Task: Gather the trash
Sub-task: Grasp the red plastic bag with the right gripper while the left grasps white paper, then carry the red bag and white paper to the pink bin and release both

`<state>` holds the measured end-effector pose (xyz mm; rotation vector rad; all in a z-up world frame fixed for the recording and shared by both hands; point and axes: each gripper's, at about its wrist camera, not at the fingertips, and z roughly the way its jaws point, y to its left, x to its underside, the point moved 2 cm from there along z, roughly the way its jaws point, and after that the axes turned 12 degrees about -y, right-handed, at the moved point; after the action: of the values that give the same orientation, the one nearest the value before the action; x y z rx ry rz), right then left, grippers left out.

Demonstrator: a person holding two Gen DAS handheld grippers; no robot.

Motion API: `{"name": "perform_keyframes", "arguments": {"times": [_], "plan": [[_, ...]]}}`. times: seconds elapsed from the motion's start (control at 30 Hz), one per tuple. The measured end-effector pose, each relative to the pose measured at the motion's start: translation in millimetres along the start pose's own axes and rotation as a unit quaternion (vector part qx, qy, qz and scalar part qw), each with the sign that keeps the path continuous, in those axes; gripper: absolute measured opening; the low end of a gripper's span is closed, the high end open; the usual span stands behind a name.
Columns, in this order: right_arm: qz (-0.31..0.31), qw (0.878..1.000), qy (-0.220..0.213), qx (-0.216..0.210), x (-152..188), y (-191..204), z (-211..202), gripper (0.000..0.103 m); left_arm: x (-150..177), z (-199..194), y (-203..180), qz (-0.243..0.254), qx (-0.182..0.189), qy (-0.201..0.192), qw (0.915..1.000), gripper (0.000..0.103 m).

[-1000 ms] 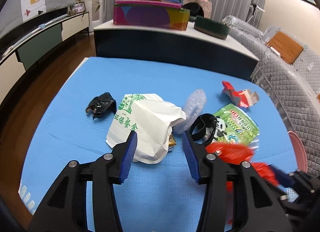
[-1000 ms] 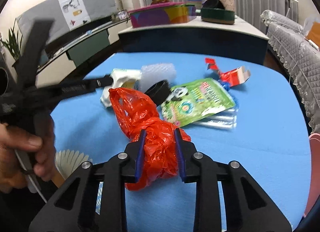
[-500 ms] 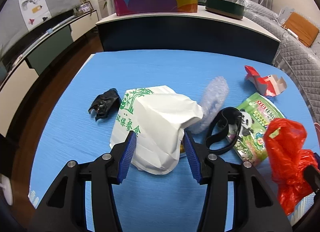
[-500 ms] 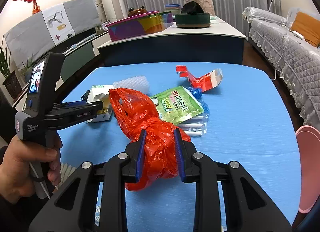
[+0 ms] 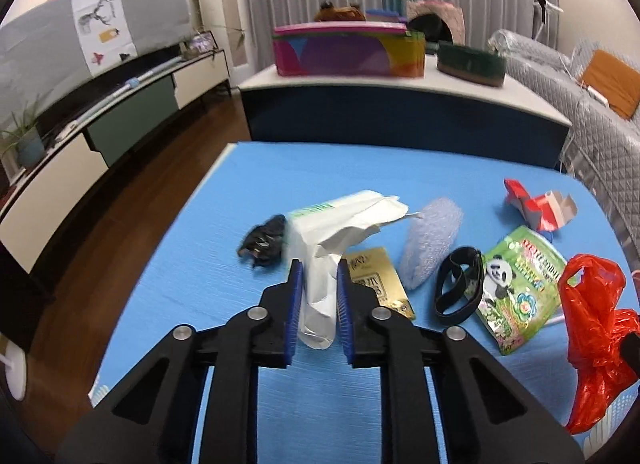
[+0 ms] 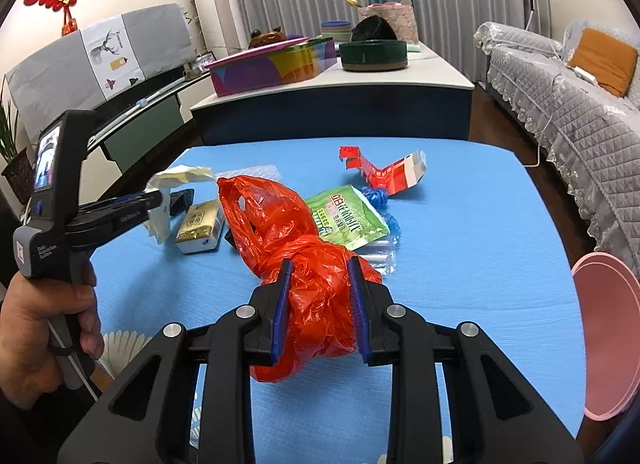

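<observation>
The left gripper has just been closing and now pinches the white paper bag, lifted off the blue table. The right gripper clenches the crumpled red plastic bag. In the left wrist view, a gold packet lies at the bag's three o'clock, a black scrap at nine, and the panda snack pouch farther right.

Left gripper just closed on white paper bag, lifting it; gold packet uncovered.
</observation>
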<state>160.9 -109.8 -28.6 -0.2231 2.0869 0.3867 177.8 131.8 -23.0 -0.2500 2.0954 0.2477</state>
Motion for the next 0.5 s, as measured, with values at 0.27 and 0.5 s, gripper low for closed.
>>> {"name": "perform_keyframes", "arguments": {"times": [0.27,0.5], "plan": [[0.004,1.000,-0.015,0.014,-5,-4,-17,0.028,-9,-22,10,-0.018,0.004,-0.028,0.9995,0.014],[0.006,0.999,-0.027,0.035,-8,-14,-34,0.028,-14,-44,8,-0.038,0.028,-0.048,0.9977,0.014]]}}
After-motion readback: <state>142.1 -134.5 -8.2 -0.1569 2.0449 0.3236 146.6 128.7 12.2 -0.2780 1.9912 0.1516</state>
